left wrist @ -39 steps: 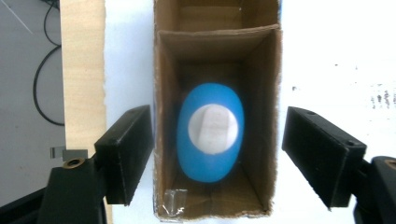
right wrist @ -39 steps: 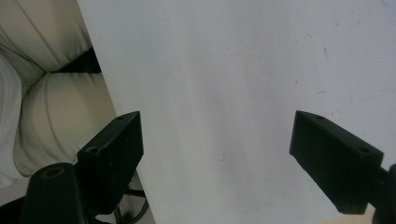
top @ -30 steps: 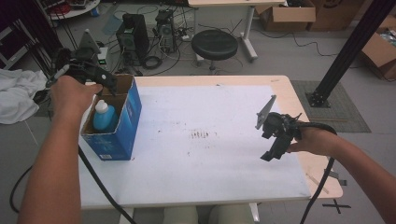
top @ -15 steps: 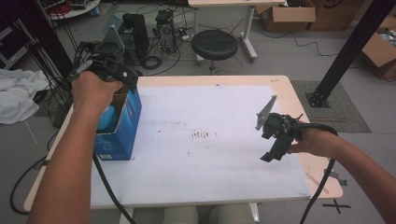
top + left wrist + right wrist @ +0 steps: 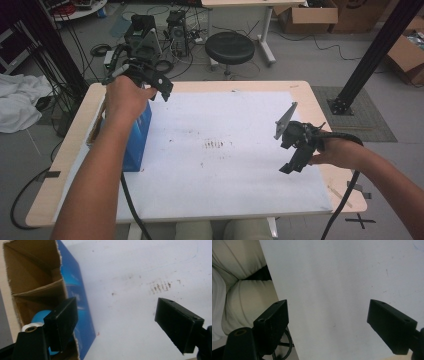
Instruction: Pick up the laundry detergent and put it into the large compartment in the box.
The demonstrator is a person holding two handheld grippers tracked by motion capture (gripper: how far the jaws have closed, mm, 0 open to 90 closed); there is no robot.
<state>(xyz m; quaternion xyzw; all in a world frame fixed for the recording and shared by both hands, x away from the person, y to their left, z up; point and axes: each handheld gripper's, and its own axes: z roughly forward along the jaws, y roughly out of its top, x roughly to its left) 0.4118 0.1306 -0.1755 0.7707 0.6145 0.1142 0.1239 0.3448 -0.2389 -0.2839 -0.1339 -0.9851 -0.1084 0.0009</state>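
**Status: blue bottle in the carton, both jaws empty**

I hold my left gripper (image 5: 161,89) above the far end of the blue carton (image 5: 138,142), which stands on the left part of the table (image 5: 310,95). Its jaws are spread wide with nothing between them. In the left gripper view the blue bottle (image 5: 41,316) with its white cap (image 5: 30,328) sits down inside the carton, in the compartment on the near side of a cardboard divider (image 5: 37,288). The compartment beyond the divider looks empty, as far as its shadowed floor can be read.

My right gripper (image 5: 294,161) hangs over the white sheet (image 5: 225,175), well to the right of the carton and near the table's right edge. Its jaws are also wide apart and carry nothing.

Progress, as I judge it: the bottle is stowed, or not yet taken out; nothing lies loose on the sheet. Which of the two applies cannot be told from the layout alone. Any further work centres on the carton.

Clearances:
- The carton's torn top rim (image 5: 60,267) lies directly beneath my left jaw tip. Descend vertically to avoid snagging it.
- The carton stands close to the table's left edge. A sideways push away from the sheet could tip it off.
- To the right of the carton the sheet is open room for both grippers.
- In the right gripper view the sheet's near border runs just beside my left jaw, with the person's lap (image 5: 242,300) beyond it.
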